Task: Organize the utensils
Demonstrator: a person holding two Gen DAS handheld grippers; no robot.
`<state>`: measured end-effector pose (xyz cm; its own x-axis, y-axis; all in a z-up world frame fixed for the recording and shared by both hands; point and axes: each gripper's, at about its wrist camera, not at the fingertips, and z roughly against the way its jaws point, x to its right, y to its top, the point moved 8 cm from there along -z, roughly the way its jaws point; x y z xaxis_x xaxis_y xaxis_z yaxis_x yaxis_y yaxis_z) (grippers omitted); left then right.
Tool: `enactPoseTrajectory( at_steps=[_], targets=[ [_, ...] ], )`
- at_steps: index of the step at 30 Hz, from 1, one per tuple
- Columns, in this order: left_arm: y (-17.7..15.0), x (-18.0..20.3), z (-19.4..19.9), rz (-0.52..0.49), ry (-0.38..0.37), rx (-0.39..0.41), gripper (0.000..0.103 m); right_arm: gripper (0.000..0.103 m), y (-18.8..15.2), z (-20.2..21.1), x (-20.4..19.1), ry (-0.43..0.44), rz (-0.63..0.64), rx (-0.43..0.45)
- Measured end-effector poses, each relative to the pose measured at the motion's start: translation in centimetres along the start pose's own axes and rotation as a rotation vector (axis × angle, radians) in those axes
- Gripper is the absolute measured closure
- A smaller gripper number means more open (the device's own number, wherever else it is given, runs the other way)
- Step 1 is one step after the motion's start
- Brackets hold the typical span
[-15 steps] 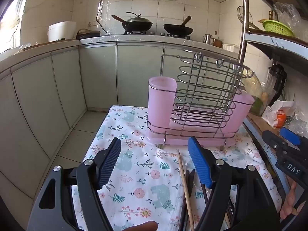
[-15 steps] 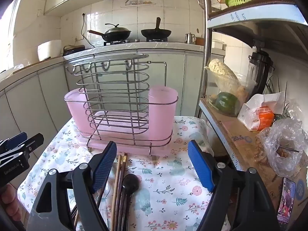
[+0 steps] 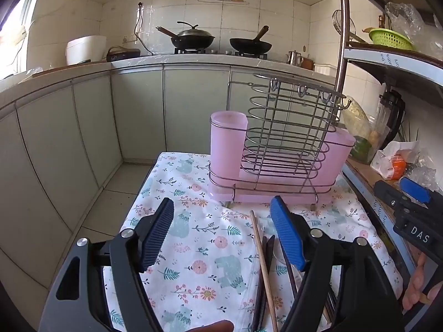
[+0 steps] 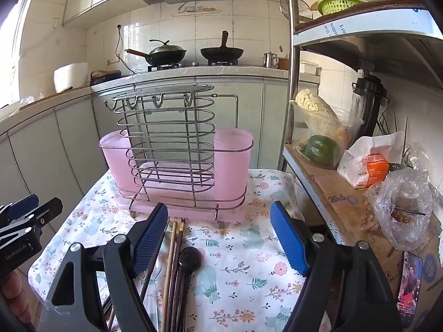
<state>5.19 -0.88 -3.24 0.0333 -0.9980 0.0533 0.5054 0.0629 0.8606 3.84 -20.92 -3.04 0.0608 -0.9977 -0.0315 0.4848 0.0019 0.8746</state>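
Your left gripper [image 3: 221, 238] and right gripper [image 4: 218, 238]: both splayed, empty; chopsticks [image 4: 173, 249] bunched against spoon [image 4: 189, 257]; you risk pinching several together.

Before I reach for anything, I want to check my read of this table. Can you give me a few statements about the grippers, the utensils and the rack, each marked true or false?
1. Both the left gripper and the right gripper are open and hold nothing. True.
2. The chopsticks already stand in a pink cup. False: they lie flat on the floral cloth, in front of the wire rack.
3. A dark spoon lies beside the chopsticks. True.
4. The wire rack is full of utensils. False: no utensils are visible in it.
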Motion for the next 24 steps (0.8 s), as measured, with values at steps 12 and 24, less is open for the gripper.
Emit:
enactPoseTrajectory(
  at_steps=[12, 24],
  targets=[
    [0.1, -0.08, 0.5, 0.009, -0.005, 0.0, 0.03, 0.028, -0.04, 0.02, -0.25, 0.009, 0.008, -0.003],
    [-0.18, -0.53, -0.22, 0.017, -0.002, -0.014, 0.03, 0.028, -0.16, -0.45, -0.28, 0.012, 0.009, -0.014]
  ],
)
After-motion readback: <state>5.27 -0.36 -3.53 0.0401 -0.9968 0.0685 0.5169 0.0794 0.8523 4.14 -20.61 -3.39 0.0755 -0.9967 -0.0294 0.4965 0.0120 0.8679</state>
